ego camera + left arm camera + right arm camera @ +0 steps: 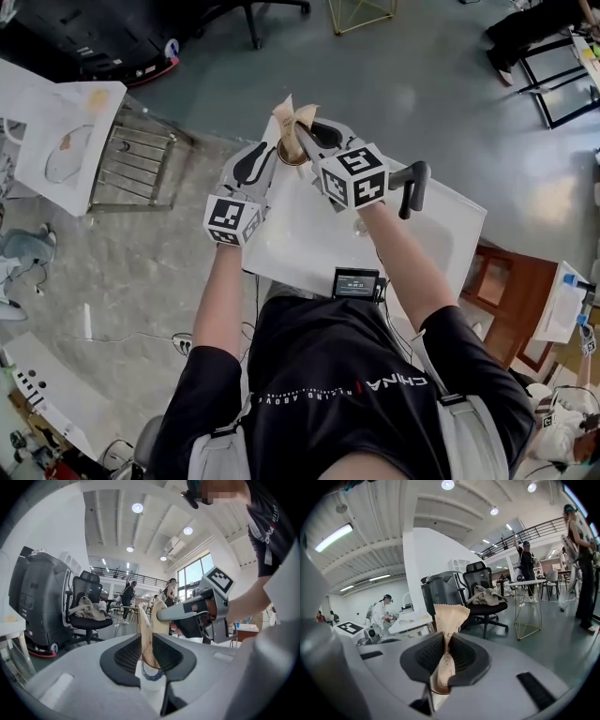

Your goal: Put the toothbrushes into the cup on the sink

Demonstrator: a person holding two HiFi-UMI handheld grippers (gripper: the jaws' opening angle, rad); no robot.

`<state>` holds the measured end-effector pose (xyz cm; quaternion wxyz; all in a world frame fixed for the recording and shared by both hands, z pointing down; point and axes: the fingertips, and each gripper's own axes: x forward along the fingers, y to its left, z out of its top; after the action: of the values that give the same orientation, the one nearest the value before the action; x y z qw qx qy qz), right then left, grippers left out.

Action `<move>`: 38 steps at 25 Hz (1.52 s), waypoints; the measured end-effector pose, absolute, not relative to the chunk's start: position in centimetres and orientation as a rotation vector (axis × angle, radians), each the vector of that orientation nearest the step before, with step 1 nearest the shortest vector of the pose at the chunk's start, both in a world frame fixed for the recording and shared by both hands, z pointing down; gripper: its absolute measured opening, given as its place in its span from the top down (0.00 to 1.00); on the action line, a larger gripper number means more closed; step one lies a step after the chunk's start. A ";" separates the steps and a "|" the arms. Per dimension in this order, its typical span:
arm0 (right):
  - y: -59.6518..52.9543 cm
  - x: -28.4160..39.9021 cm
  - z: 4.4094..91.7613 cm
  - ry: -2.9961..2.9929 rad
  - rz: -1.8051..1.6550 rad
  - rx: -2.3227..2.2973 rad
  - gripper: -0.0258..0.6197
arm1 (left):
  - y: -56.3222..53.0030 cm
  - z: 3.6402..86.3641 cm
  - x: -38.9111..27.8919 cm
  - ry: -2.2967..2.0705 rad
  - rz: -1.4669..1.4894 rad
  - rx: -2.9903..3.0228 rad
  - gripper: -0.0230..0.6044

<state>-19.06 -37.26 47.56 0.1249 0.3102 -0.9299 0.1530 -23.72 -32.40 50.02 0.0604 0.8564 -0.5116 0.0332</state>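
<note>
Sink: a white basin directly below you, with a black faucet at its right.
Cup: upright at the sink's far rim, between your two grippers.
Right gripper: the jaws are clamped on a tan-wrapped toothbrush, whose lower end sits at the cup's mouth.
Left gripper: the jaws are slightly apart around the other wrapped toothbrush. The pads seem not to press it, and it stands in the cup.
Task state: both toothbrushes are at the cup. Whether either rests on the bottom cannot be seen.
Risk 1: if you withdraw the left gripper sideways, a pad may drag the loose wrapper and tip the cup off the rim.
Risk 2: if you release the tan-wrapped toothbrush while it is tilted, it may lever out onto the sink.
Risk 3: your grippers crowd each other, so a bump could topple everything.
</note>
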 end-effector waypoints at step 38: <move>-28.3 -10.8 45.7 -2.580 0.451 0.882 0.93 | -24.5 48.6 -21.0 -1.599 0.260 2.459 0.87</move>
<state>-10.78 -28.29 45.71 0.1880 0.3135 -0.9169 0.1605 -21.01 -24.50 48.60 0.0985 0.8310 -0.5404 0.0879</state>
